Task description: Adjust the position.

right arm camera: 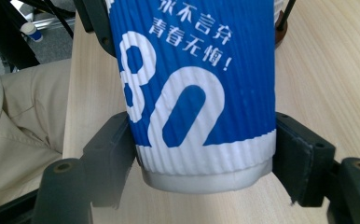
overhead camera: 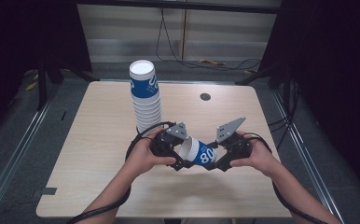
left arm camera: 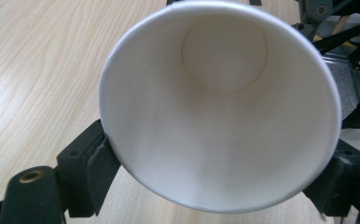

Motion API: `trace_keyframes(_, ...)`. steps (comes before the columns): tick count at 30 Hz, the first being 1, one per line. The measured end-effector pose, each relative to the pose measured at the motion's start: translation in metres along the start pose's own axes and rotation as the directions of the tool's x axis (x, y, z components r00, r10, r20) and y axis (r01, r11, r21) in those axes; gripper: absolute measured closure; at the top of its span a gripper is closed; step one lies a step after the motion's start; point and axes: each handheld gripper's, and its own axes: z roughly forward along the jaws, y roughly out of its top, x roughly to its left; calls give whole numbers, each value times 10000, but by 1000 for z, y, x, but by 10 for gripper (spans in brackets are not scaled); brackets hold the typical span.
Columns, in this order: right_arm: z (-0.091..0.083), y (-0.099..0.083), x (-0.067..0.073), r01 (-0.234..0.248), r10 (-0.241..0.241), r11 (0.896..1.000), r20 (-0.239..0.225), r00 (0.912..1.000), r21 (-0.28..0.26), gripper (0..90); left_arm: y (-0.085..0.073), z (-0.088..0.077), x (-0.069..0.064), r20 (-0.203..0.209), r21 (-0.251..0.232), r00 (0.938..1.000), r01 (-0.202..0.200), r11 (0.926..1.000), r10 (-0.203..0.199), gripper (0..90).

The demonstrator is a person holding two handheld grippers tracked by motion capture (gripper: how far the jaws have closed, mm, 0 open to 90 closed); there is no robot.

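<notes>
High view: low in the middle of the frame, a blue-and-white paper cup (overhead camera: 198,152) lies sideways above the table (overhead camera: 99,154), carried between both hands. The left tongs (overhead camera: 182,157) pinch its open rim and the right tongs (overhead camera: 214,161) pinch its base, likely so it can join the cup stack (overhead camera: 146,95) standing upper left of it

Paper, plastic and pale wood

We see a blue-and-white ribbed paper cup (right arm camera: 192,93) with a smooth, matt white inside (left arm camera: 220,116), matt black plastic jaws with rubbery-looking pads beside it, and a light wood-grain tabletop (overhead camera: 99,154) of smooth, faintly satiny finish under a stack of ribbed paper cups (overhead camera: 146,100).
</notes>
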Motion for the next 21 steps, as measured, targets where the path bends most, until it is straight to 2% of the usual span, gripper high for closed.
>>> trace_keyframes(11,6,-2,1,17,-17,9999,-3,10000,116,269,-1,-1,-1,38,204,10000,57,9998,-57,174)
trace_keyframes(16,8,-2,2,32,-32,9998,-12,10000,174,228,-1,-2,-1,108,213,9999,51,9998,-53,190)
trace_keyframes(21,10,-2,4,109,-108,9999,-89,9999,64,273,0,0,-2,223,127,9996,145,9998,-148,228)
